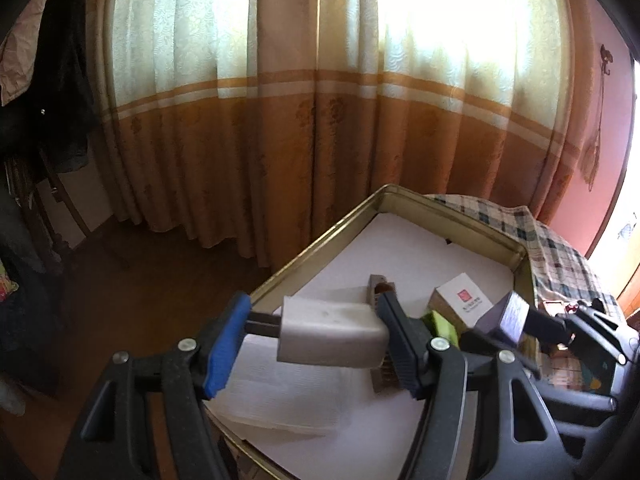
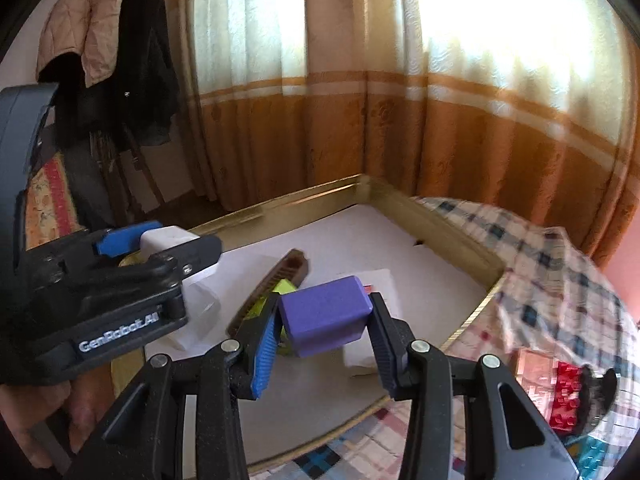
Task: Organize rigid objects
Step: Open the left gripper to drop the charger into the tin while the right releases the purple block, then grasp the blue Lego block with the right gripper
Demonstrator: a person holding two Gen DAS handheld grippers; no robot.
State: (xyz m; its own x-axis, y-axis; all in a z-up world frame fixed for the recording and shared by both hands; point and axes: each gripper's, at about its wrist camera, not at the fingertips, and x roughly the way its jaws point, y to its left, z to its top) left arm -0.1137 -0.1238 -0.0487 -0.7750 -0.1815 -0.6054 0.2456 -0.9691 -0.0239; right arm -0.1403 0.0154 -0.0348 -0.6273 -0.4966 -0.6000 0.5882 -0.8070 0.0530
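- The left gripper (image 1: 316, 336) is clamped on a white block (image 1: 332, 334). It holds the block above the left edge of a shallow gold-rimmed tin tray (image 1: 312, 244) lined with white paper.
- The right gripper (image 2: 324, 328) is clamped on a purple block (image 2: 326, 314), which hangs over the middle of the same tray, towards its near edge.
- Lying in the tray are a brown comb (image 2: 276, 284), a yellow-green object (image 2: 286, 288) partly hidden behind the purple block, and a small white box with a red mark (image 1: 464, 296).
- The tray rests on a checked cloth (image 2: 532, 248). Red toy bricks (image 2: 568, 396) lie on the cloth beyond the tray's right edge.
- Orange and cream curtains hang behind.
- Risk: the two grippers are close together over the tray, so lowering both at once may knock them against each other.
- Risk: the purple block hangs just above the comb and the yellow-green object. Let go there, it would likely land on them and tip or slide.
- Risk: the white block sits near the rim, so it may catch the edge and fall outside.
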